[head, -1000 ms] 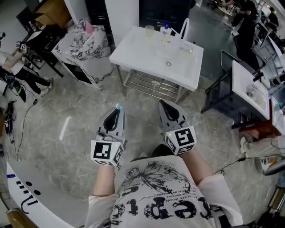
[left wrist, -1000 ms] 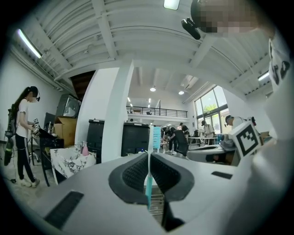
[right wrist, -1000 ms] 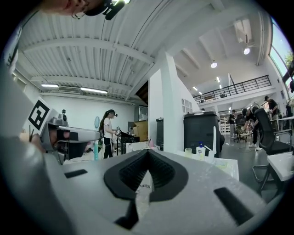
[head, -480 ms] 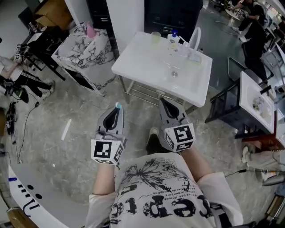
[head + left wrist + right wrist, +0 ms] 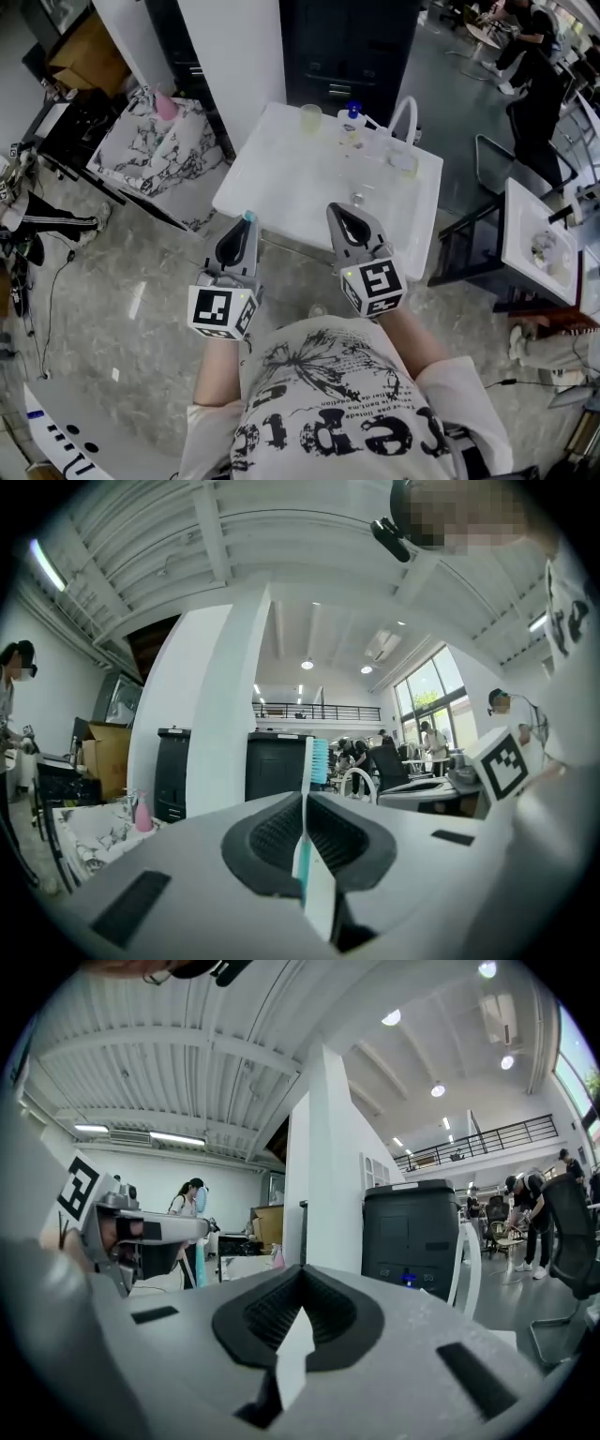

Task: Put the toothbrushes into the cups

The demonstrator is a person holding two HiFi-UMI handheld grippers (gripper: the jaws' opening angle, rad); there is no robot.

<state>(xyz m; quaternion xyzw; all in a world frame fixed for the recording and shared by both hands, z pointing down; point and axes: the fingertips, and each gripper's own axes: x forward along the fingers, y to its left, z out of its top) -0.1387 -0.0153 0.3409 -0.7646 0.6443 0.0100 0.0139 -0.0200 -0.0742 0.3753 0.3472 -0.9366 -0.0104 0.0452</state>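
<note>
My left gripper is shut on a toothbrush, whose teal-bristled head sticks up past the tips. My right gripper is shut too. A white strip, seemingly a toothbrush handle, is pinched between its pads, and no head shows past the tips. Both grippers point level, side by side, over the near edge of a white table. On the table's far side stand a pale yellow cup and a clear cup.
A blue-capped bottle and a white arched pipe stand at the table's back. A marble-patterned stand with a pink bottle is at the left, a white pillar and a black cabinet behind, another white table at the right.
Both grippers have moved forward together toward the white table, whose near edge now lies under their tips. The jaws have stayed shut, the left one on the toothbrush.
</note>
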